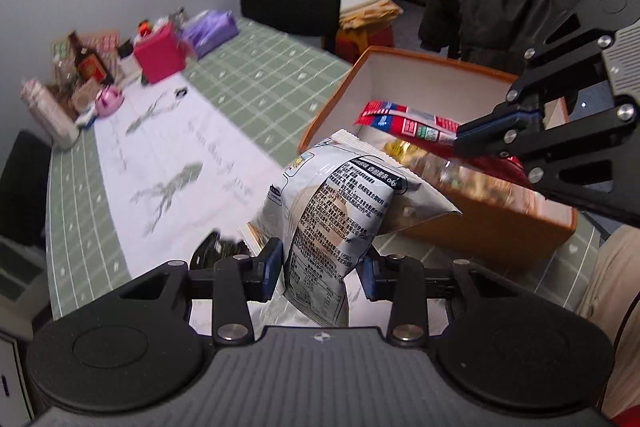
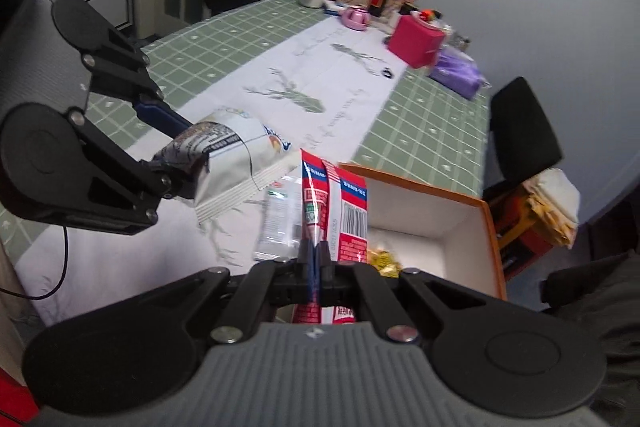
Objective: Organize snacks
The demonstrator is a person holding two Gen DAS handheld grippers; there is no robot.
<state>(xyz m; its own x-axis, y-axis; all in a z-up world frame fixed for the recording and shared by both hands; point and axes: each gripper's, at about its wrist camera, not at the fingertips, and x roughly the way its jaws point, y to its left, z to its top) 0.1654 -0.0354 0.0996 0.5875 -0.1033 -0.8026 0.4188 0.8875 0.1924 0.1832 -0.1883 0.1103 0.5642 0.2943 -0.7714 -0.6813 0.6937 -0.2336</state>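
My left gripper [image 1: 320, 271] is shut on a silver-white snack bag [image 1: 340, 195], its blue pads pressing the bag's lower part, held above the table left of the orange box [image 1: 492, 231]. The same bag [image 2: 228, 163] shows in the right wrist view, pinched by the left gripper [image 2: 176, 151]. My right gripper [image 2: 316, 263] is shut on a red snack packet [image 2: 344, 203], which hangs over the box's near-left corner [image 2: 352, 169]. In the left wrist view the right gripper [image 1: 458, 139] holds the red packet [image 1: 404, 121] above the box. Gold-wrapped snacks [image 2: 384, 259] lie inside the box.
A clear packet [image 2: 280, 223] lies on the white runner beside the box, and a dark packet [image 1: 216, 247] lies near my left fingers. Far along the green checked tablecloth [image 1: 264, 67] stand a pink box [image 1: 160, 55], a purple pack [image 1: 208, 31], bottles and a flask. Black chairs [image 1: 292, 3] ring the table.
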